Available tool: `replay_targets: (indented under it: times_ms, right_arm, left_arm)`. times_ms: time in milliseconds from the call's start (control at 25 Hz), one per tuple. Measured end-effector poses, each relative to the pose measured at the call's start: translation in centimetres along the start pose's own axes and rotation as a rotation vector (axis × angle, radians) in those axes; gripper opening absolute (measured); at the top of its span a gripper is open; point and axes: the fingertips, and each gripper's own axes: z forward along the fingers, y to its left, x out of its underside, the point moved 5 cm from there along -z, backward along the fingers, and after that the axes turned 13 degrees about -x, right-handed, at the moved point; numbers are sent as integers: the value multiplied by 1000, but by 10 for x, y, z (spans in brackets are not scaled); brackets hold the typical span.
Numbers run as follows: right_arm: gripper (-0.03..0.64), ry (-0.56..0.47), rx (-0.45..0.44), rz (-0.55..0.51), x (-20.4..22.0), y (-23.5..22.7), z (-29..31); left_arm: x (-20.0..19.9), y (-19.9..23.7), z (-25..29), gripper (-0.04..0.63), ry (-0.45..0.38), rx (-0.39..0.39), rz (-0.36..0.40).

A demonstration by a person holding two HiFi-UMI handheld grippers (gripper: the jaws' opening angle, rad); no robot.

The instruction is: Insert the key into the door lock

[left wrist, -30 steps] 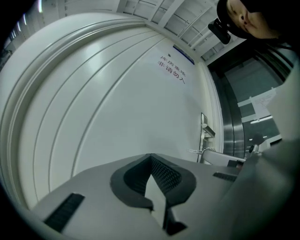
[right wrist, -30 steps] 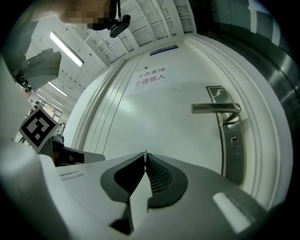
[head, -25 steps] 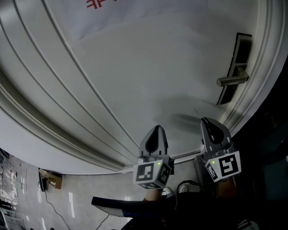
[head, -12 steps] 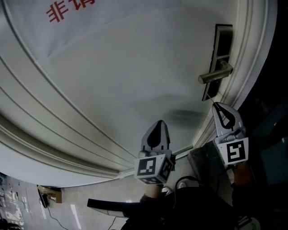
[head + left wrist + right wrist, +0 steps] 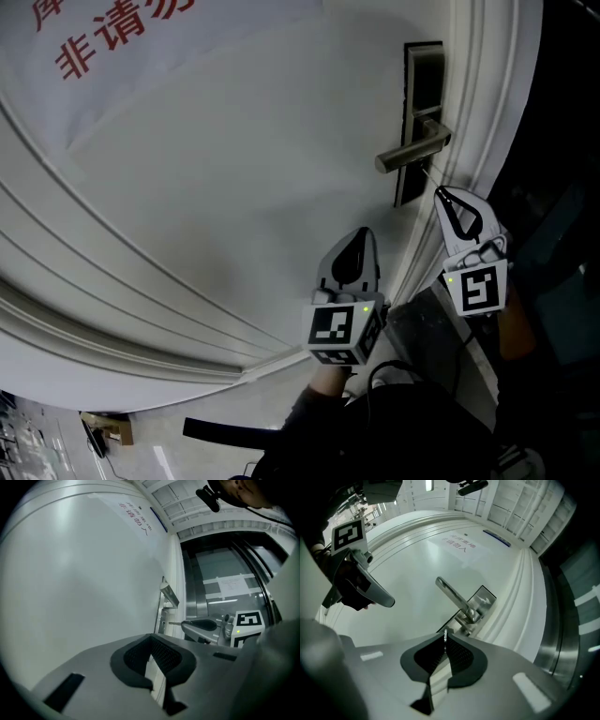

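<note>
**Right gripper has climbed up to the lock**

Since 1 second ago the right gripper (image 5: 448, 199) has moved up the door (image 5: 234, 187). Back then it sat low, well under the handle. Now its tip is just below the handle (image 5: 412, 151), right by the door's edge. The left gripper (image 5: 359, 246) has come up a bit too, but it is lower and off to the side.

On the big white door is a dark lock plate (image 5: 424, 84), tall and thin. The silver handle sticks out from it.

I think this is the step of bringing the key to the lock. The key is near the plate but not in it yet. I cannot see the keyhole well from here. It looks to be under the handle, where the right gripper view shows a small round part. Next, the tip must line up with that hole, and then go straight in with a slow push.

The right gripper's 2 fingers are squeezed tight on the key (image 5: 446, 635). It is thin and silver, and its tip pokes out toward the plate.

The left gripper's 2 fingers are pressed together with nothing between them. It touches nothing.
</note>
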Motion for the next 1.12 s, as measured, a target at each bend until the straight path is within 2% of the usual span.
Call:
replay_targets:
  times_ms: [200, 400, 480, 760, 1120]
  right_arm:
    - [12, 83, -1, -159, 6, -8, 5]
    - [12, 162, 14, -365, 11, -7, 11]
    - [12, 176, 8, -413, 12, -5, 13]
    - [12, 184, -13, -475, 13, -6, 19]
    - [12, 197, -42, -535, 14, -8, 24]
  left_arm:
    - [4, -21, 10, 0, 9, 58, 21]
    - [12, -41, 17, 0, 52, 116, 21]
    - [16, -47, 19, 0, 63, 129, 25]
    - [22, -57, 23, 0, 93, 152, 9]
    - [21, -54, 22, 0, 94, 141, -1]
